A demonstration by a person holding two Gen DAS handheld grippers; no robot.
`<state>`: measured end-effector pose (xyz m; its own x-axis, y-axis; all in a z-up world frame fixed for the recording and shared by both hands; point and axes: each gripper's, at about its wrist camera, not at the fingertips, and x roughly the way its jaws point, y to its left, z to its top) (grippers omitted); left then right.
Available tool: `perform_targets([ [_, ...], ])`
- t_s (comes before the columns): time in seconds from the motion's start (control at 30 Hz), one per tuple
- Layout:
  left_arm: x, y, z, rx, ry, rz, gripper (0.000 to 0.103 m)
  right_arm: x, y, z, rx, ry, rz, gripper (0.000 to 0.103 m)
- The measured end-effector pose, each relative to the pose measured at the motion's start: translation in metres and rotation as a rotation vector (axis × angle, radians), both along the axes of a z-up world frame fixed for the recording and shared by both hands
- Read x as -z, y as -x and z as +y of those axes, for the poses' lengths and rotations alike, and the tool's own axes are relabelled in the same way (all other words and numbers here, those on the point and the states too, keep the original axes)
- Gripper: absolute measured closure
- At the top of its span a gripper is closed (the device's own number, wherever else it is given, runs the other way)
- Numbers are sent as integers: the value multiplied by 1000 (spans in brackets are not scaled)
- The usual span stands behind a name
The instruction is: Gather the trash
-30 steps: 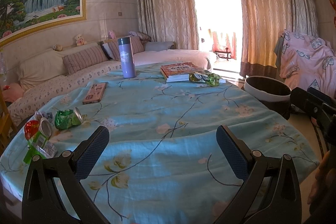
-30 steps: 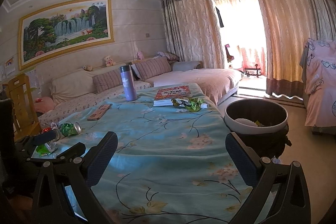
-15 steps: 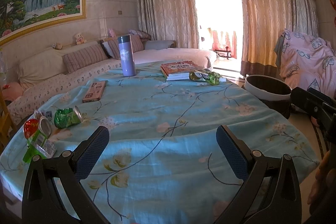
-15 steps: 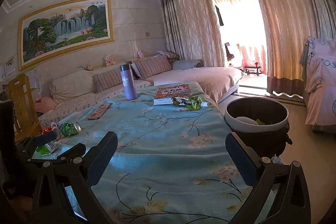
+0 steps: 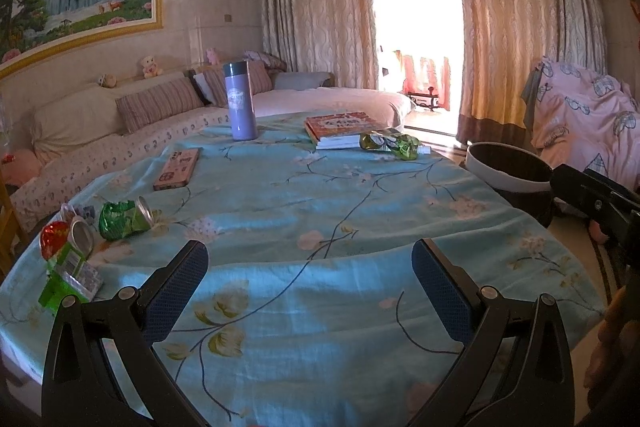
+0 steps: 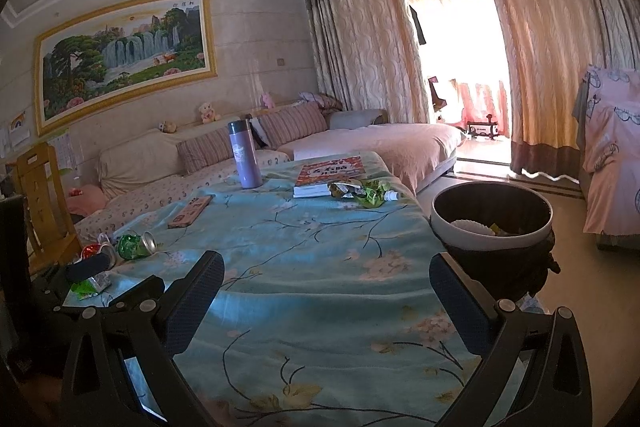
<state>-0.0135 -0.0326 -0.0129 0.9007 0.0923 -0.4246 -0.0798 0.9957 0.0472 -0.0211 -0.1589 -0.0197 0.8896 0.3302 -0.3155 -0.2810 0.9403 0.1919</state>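
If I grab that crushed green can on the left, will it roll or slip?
The crushed green can lies on its side on the soft tablecloth, so it probably won't roll far. Being dented, it is likely light and may buckle further when squeezed.

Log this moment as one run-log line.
phase: approach | left claw: open, empty | right claw: open, empty | trash: crushed green can on table's left; green wrappers beside book | trash bin: right of table

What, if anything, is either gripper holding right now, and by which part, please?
Nothing is held. The left gripper and the right gripper are both open above the tablecloth, with nothing between their fingers.
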Motion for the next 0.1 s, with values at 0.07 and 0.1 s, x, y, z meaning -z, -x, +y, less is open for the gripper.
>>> perform_targets([
  [0.07,0,-5,2,1,8,14,0,0,-5,1,3,-3,20,0],
  [0.1,1,-8,4,2,16,25,0,1,-7,1,1,-5,27,0],
])
